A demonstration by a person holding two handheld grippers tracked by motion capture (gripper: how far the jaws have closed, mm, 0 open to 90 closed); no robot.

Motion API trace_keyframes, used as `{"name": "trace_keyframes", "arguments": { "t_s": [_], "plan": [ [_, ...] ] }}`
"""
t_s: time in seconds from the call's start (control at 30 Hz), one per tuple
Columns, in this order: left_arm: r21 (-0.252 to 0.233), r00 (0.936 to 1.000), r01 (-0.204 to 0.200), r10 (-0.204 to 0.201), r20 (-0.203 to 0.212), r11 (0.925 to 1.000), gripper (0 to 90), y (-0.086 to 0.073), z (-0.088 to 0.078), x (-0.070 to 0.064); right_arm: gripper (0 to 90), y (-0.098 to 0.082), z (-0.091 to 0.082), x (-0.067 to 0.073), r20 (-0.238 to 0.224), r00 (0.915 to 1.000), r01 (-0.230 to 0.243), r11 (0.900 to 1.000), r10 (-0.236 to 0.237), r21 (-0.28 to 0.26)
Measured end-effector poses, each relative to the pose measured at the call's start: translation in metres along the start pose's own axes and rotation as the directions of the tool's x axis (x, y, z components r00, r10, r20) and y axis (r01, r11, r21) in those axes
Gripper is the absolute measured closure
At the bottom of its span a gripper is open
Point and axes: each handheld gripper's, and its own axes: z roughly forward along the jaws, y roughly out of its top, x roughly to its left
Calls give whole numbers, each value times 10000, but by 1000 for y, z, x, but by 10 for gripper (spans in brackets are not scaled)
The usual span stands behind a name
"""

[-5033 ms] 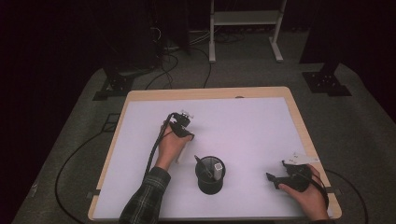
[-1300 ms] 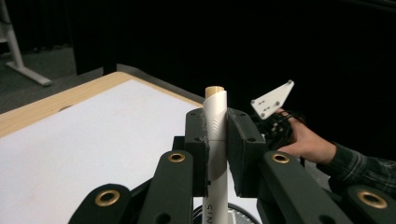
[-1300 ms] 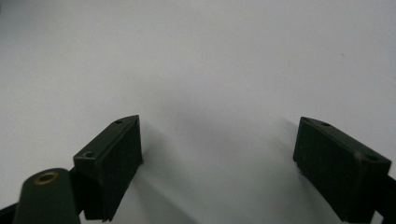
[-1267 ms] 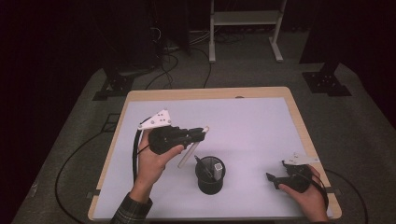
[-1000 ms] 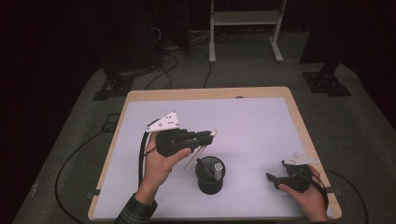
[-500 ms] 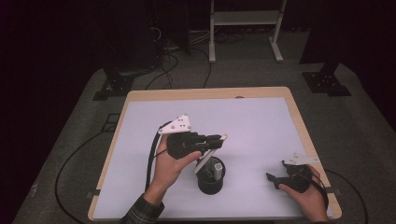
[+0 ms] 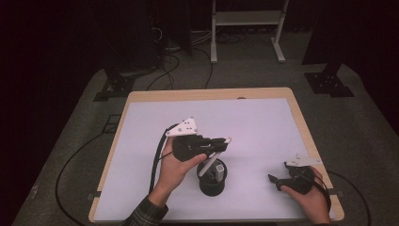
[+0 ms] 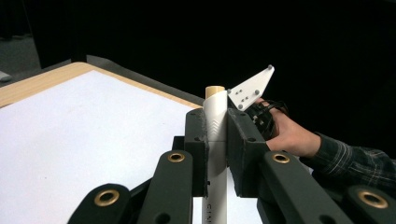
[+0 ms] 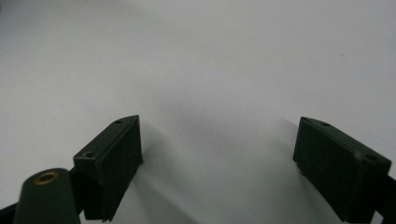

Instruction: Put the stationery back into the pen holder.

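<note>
Fingers of the left gripper are clamped on a white pen-like stick, and the left gripper view shows the stick pinched upright between the two black pads, its tan end rising just above them. In the high view the stick slants from the gripper down toward a black round holder, its lower end at the holder's rim; whether it is inside or just over the opening I cannot tell. The holder stands on the white surface near the front edge, and a pale, boxy item sits in it beside the stick. The left hand carries the gripper above and just left of the holder, the grey three-cornered plate on top and the cable trailing back along the wrist. Well apart, at the front right corner, the right gripper rests low in the right hand, pointing left along the surface. In the right gripper view its fingers stand wide, nothing between them, with the bare white surface beneath.
</note>
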Motion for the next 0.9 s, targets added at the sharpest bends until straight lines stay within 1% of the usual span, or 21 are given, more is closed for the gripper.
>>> {"name": "trace_keyframes", "arguments": {
  "t_s": [0.07,0.43,0.57,0.73,0.9],
  "plan": [
    [-36,10000,-13,13,-42,10000,785,0,0,1,143,0,0,0,0,10000,2,10000,-2,1],
    [263,9997,79,-73,-220,9996,786,-6,0,4,143,0,0,0,-4,10000,-19,10000,19,3],
    [260,9995,105,-97,-308,9996,786,-9,-1,4,143,0,0,0,-2,10000,-1,10000,1,-2],
    [288,9993,66,-55,-362,9996,786,-12,-2,3,143,0,0,0,0,10000,0,10000,0,-2],
    [318,9992,-80,92,-377,9995,786,-15,-2,2,143,0,0,0,-2,10000,0,10000,0,-3]
  ]
}}
